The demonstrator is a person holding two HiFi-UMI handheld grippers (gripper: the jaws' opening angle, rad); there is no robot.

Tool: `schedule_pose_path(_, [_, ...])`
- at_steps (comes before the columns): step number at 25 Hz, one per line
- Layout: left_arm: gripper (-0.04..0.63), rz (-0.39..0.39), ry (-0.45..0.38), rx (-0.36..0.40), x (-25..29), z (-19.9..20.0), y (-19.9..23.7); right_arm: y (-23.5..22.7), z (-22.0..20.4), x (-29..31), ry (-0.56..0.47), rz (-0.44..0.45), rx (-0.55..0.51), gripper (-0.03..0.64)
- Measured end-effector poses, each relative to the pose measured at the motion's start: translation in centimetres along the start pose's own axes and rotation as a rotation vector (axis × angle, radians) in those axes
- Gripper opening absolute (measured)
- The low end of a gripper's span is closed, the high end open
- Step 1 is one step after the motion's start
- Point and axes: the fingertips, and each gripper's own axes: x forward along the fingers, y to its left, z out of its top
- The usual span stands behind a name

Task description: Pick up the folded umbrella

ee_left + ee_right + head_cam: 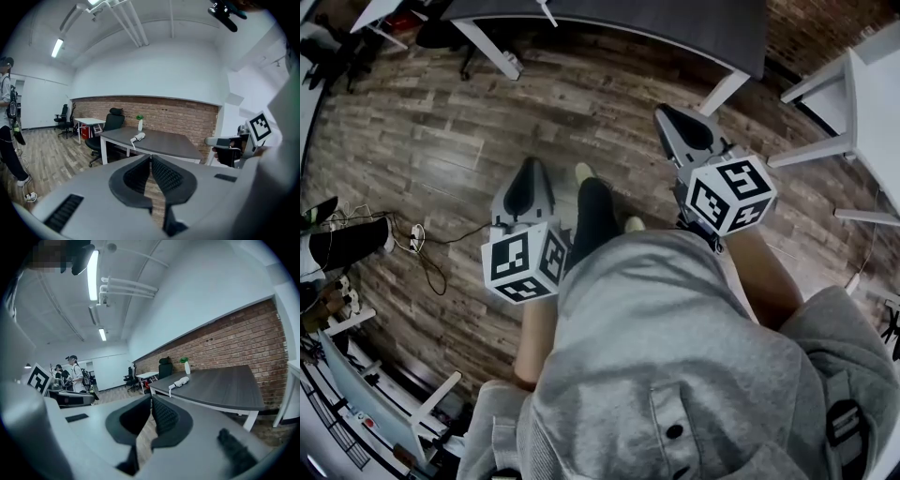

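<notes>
The folded umbrella [138,137] is white and lies on a dark grey table [164,143] in front of a brick wall, some way ahead of both grippers. The right gripper view shows the umbrella [180,381] near that table's [220,387] left end. In the head view a white piece of the umbrella [546,11] shows at the table's [675,23] top edge. My left gripper [151,157] is shut with nothing between its jaws. Likewise the right gripper [151,397] is shut and holds nothing. From the head view, the left gripper [532,164] and right gripper [664,111] hang over the wooden floor, short of the table.
A white vase with a plant [139,123] and a black office chair [112,123] stand by the dark table. A white desk [89,122] is further left. A person [9,117] stands at the left; two others [75,373] stand far off. White furniture [872,103] is at my right, and cables [422,246] lie on the floor.
</notes>
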Motion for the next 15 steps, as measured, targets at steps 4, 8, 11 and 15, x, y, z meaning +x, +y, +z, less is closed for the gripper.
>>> schedule_pose_path(4, [0.026,-0.02,0.01,-0.01,1.6,0.6,0.8,0.5,0.0,1.7,0.012,0.015,-0.016,0.025])
schedule_pose_path(8, [0.026,-0.036,0.018,-0.018,3.0,0.6,1.5,0.7,0.1,3.1,0.01,0.013,-0.01,0.025])
schedule_pose_path(11, [0.026,-0.051,0.028,-0.018,4.1,0.5,1.4,0.4,-0.1,3.6,0.014,0.01,-0.013,0.025])
schedule_pose_path(15, [0.026,-0.067,0.03,-0.029,5.9,0.8,1.6,-0.6,0.2,4.5,0.012,-0.007,-0.021,0.025])
